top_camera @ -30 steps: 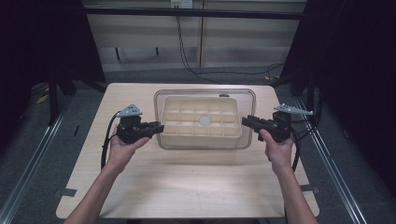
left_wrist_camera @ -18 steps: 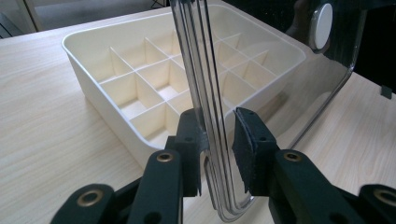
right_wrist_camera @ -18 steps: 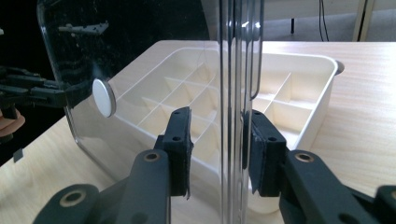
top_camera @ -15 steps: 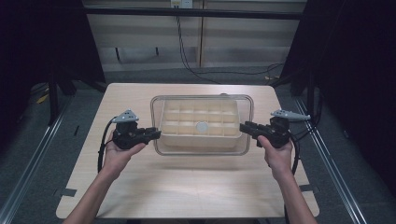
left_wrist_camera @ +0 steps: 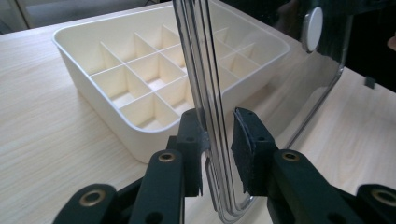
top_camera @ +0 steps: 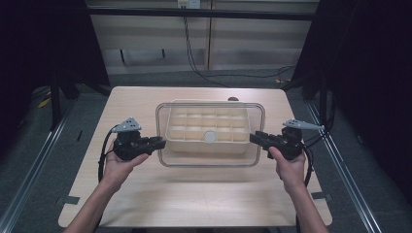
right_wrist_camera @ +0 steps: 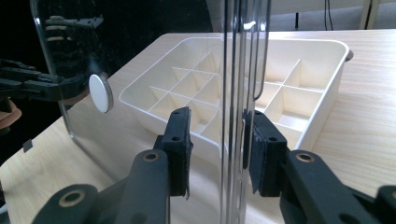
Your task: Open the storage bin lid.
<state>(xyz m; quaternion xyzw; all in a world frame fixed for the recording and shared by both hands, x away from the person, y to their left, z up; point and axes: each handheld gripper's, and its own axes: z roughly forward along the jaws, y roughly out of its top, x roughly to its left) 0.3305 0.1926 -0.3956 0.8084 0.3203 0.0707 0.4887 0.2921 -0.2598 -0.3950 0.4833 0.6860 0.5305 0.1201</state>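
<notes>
Left gripper (top_camera: pixel 158 142) clamped on clear lid (top_camera: pixel 210 160) left edge, right gripper (top_camera: pixel 256 138) clamped on right edge; lid held above cream divided tray (top_camera: pixel 206 127) on table (top_camera: pixel 194 194).

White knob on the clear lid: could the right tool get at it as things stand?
Probably not right now. The right tool is shut on the clear lid's right edge, and the left tool grips the opposite edge. The white knob sits unobstructed mid-lid, but reaching it means letting go.
</notes>
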